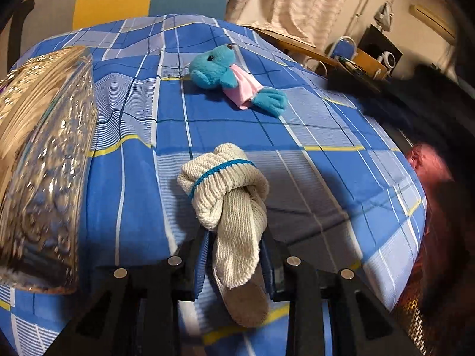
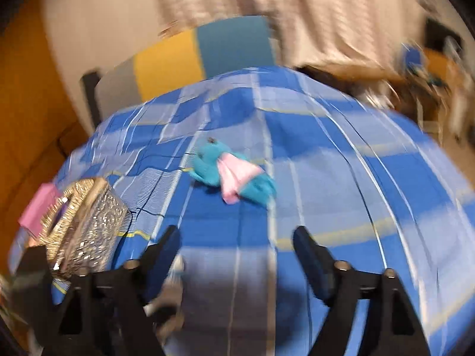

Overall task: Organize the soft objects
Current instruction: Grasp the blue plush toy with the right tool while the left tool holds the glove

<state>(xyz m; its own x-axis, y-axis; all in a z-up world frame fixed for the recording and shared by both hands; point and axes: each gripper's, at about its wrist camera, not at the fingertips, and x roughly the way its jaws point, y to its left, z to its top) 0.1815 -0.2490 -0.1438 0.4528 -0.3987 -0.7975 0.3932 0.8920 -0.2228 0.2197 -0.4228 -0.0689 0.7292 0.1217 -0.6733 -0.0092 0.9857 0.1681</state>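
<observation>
My left gripper [image 1: 234, 237] holds a knotted cream sock [image 1: 228, 195] with a blue stripe, the jaws narrow and pressing on its hanging part. My right gripper [image 2: 237, 246] has its jaws wide with nothing between them. On the blue checked bedsheet [image 1: 326, 178] further away lies a turquoise plush toy [image 1: 231, 77] with pink cloth. At left stands a shiny embossed box [image 1: 44, 163]. I can read no writing.
</observation>
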